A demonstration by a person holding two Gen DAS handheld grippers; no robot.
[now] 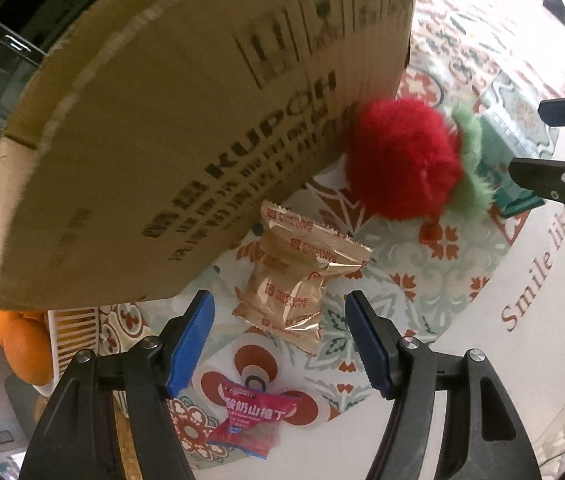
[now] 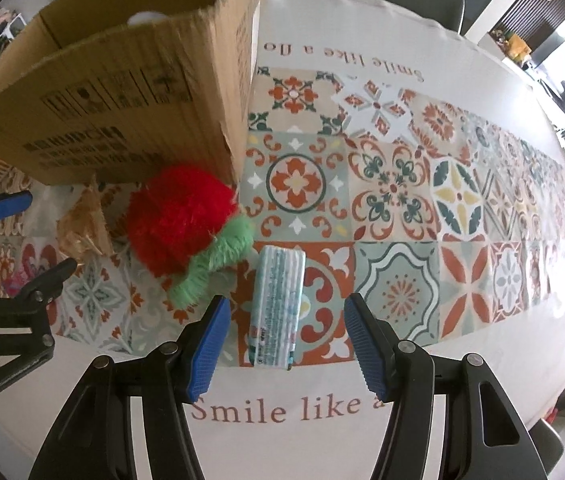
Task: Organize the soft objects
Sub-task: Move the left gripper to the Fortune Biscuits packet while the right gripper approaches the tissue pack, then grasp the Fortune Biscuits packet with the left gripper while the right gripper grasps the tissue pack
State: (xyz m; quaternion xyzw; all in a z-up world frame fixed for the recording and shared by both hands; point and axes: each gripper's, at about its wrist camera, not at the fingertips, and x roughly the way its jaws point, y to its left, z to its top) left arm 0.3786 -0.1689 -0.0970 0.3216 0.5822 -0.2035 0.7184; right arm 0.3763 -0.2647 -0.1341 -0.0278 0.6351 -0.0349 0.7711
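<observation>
Left gripper (image 1: 280,344) jaws gape wide, empty, a gold snack packet (image 1: 300,276) between them. Right gripper (image 2: 286,344) jaws likewise, over a tissue pack (image 2: 278,304); red plush (image 2: 180,224) at 10 o'clock.

Red plush strawberry (image 2: 178,220), green fuzzy leaves, lying on its side against the cardboard box (image 2: 122,92) corner; tissue pack (image 2: 278,304) flat near tablecloth's (image 2: 402,380) front edge.
</observation>
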